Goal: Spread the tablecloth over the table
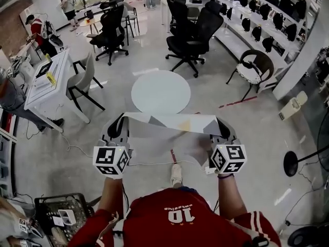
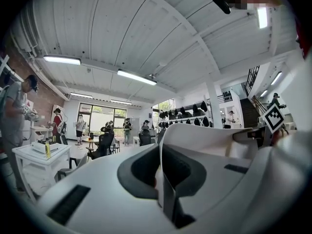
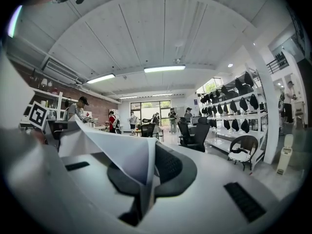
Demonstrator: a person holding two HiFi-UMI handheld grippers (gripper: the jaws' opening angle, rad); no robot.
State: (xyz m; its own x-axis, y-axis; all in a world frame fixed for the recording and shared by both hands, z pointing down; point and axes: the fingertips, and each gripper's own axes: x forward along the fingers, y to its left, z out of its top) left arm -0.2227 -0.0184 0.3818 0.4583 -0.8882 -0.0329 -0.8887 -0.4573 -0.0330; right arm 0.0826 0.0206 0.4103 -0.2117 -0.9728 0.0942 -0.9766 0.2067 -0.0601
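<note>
A white tablecloth [image 1: 169,121] with a yellowish mark hangs stretched between my two grippers, just in front of the round white table [image 1: 160,91]. My left gripper [image 1: 119,126] is shut on the cloth's left corner, my right gripper [image 1: 220,128] on its right corner. In the left gripper view the cloth [image 2: 204,140] runs from the closed jaws of the left gripper [image 2: 165,172] off to the right. The right gripper view shows the cloth [image 3: 114,152] pinched in the right gripper [image 3: 145,182] and fanning out to the left. The table top is bare.
Black office chairs [image 1: 193,32] stand behind the table, and a grey chair [image 1: 85,81] and a white desk [image 1: 46,81] are to its left. At the right are a wicker chair [image 1: 254,68] and shelves. A cable [image 1: 149,163] lies on the floor, and a wire basket [image 1: 59,215] sits at the lower left.
</note>
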